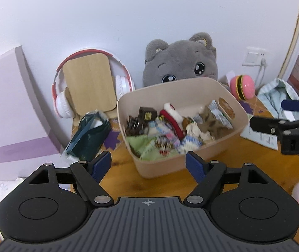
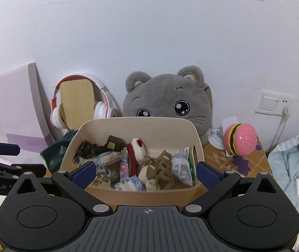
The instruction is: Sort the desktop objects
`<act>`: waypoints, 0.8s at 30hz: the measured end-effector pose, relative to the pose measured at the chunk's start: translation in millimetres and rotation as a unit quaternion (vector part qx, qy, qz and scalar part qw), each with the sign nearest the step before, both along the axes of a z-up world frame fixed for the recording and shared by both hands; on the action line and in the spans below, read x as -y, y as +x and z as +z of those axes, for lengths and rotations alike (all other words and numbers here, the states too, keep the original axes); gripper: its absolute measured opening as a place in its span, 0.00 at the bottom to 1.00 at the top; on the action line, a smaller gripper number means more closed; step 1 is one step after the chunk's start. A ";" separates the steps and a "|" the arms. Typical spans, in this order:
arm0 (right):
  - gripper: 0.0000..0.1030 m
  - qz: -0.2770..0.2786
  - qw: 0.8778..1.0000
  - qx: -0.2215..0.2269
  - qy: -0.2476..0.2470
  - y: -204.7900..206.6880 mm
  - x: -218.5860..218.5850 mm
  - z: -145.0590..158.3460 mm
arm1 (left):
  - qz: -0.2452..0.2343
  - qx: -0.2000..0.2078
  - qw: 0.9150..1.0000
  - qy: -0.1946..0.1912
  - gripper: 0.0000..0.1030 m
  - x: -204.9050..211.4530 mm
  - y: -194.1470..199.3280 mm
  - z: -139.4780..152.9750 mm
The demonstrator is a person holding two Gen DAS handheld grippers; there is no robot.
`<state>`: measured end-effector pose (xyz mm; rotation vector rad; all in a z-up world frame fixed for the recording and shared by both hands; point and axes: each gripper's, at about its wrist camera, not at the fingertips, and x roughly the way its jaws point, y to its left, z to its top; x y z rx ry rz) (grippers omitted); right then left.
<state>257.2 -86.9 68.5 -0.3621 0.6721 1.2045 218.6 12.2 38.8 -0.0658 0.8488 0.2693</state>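
A beige plastic bin stands on the wooden table, filled with several small items: packets, a red and white plush piece, a dark clip and cloth bits. My left gripper is open and empty, above the table just in front of the bin. My right gripper is open wide with nothing held; the bin's near wall shows between its fingers. Each gripper appears at the edge of the other's view, the right one and the left one.
A grey plush cat sits behind the bin against the wall. Red and white headphones hang on a wooden stand. A dark green packet lies left of the bin, a pink burger toy and pale blue cloth to its right.
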 end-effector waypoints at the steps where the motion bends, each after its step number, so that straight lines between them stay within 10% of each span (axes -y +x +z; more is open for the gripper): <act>1: 1.00 0.002 1.000 0.001 0.002 -4.2 6.6 3.4 | -0.002 0.001 1.000 0.003 0.77 2.1 -8.1 3.0; 24: 1.00 0.036 0.999 0.026 0.031 -85.5 135.0 66.8 | -0.041 0.039 0.998 0.013 0.77 59.3 -157.3 70.0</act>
